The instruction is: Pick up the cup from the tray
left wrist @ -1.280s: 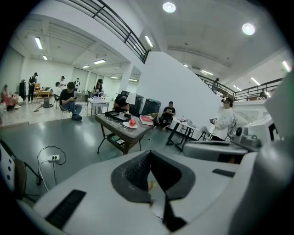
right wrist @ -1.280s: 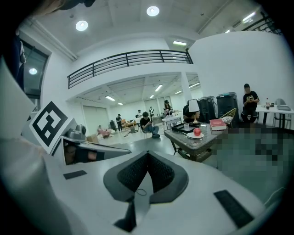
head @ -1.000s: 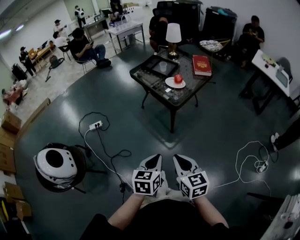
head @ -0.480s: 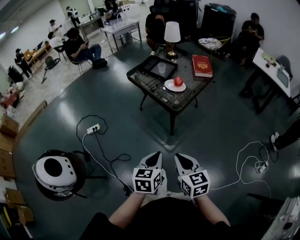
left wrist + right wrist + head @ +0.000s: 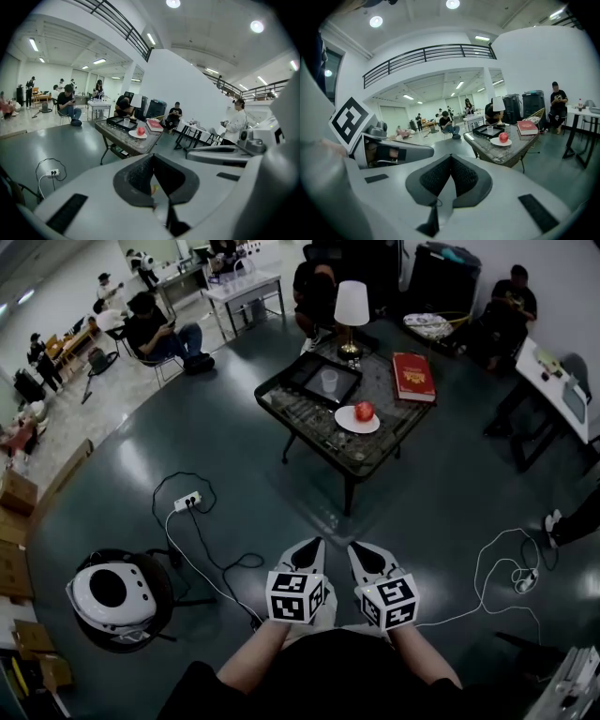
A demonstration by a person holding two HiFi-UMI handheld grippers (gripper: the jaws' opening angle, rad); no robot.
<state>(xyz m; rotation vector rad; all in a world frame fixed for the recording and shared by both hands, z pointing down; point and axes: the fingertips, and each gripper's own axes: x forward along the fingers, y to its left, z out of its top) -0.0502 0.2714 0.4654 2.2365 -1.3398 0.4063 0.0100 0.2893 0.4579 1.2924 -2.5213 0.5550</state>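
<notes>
A clear cup (image 5: 329, 381) stands in a black tray (image 5: 323, 379) on the far left part of a dark low table (image 5: 309, 416). The cup (image 5: 126, 122) and tray (image 5: 116, 123) also show in the left gripper view, and the cup (image 5: 490, 129) in its tray (image 5: 489, 132) in the right gripper view. My left gripper (image 5: 310, 548) and right gripper (image 5: 362, 553) are held side by side close to my body, far short of the table. Both are shut with nothing between the jaws.
On the table are a white plate (image 5: 350, 423) with a red apple (image 5: 364, 411), a red book (image 5: 413, 376) and a lamp (image 5: 352, 313). Cables and a power strip (image 5: 187, 502) lie on the floor. A white helmet-like device (image 5: 111, 592) stands at left. Several people sit around the room.
The view has shifted slightly and the table sits a little lower and to the right in the head view. Both grippers keep their place near my body.
</notes>
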